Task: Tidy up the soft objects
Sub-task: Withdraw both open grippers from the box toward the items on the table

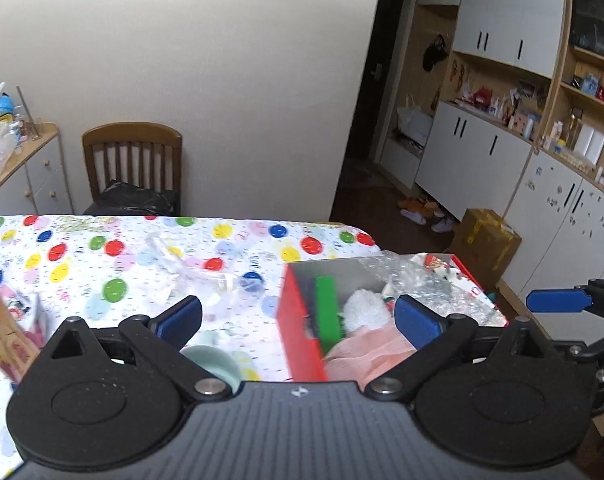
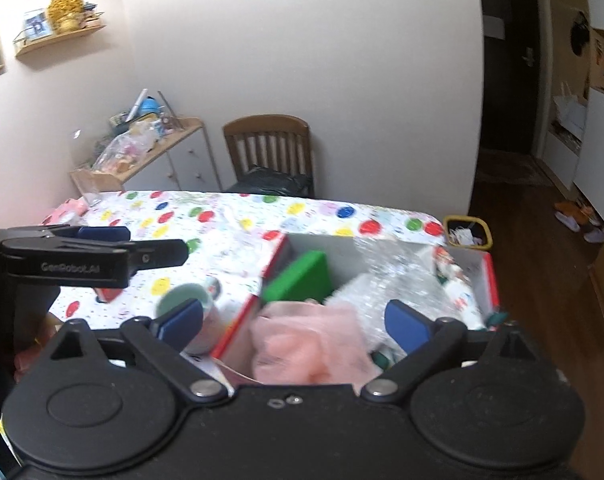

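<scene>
Both claws, left [image 1: 298, 320] and right [image 2: 294, 326], gape empty above the red box [image 2: 238, 328] holding pink cloth [image 2: 309, 344], white plush [image 1: 363, 308], green block [image 2: 302, 276], bubble wrap [image 2: 381, 276]

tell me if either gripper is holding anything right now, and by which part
Nothing is held. The left gripper and the right gripper both stand open above the red box, with the pink cloth lying loose inside.

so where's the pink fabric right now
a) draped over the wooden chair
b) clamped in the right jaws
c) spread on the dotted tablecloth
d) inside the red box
d: the pink fabric lies inside the red box, next to the green block, and both sets of jaws stand open with nothing between them.
</scene>
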`<state>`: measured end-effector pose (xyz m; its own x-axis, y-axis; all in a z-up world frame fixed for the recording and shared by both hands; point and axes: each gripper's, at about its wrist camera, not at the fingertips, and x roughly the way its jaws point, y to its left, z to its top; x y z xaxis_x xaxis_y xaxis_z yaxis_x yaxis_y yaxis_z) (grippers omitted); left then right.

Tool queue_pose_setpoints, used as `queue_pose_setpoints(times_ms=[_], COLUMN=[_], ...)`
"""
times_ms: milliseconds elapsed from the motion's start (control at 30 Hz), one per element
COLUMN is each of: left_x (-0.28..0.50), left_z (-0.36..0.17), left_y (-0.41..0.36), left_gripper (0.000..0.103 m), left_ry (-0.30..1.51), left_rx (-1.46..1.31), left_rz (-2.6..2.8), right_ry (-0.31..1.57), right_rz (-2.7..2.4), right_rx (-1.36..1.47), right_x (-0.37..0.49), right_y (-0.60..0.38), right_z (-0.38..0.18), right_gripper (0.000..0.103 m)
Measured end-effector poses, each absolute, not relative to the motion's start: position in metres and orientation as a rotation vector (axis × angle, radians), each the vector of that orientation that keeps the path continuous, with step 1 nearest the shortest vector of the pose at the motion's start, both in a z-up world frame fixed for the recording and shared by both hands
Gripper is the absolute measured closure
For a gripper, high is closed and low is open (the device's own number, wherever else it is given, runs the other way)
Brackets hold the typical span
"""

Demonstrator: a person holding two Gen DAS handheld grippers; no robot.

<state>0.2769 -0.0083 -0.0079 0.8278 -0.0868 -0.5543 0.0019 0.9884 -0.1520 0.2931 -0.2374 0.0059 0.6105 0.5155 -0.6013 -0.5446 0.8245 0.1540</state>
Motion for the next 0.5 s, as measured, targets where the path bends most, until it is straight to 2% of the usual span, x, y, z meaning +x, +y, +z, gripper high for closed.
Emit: queue_pose_setpoints(times_ms=[167, 500], left_x=[0.255, 0.222], left_z=[-0.005, 0.005], left_y=[0.038, 0.142], left_gripper=[0.0, 0.0], left_ry=[0.582, 0.561], left_rx=[-0.171, -0.208], left_rz=[-0.036, -0.068], right_ry=[0.674, 0.68], right_rz=[0.642, 0.654], right_rx=[-0.059, -0.042], right_x=[0.286, 0.281], right_y=[-0.199, -0.12], right_z=[0.01, 0.012], right_gripper=[0.0, 0.0])
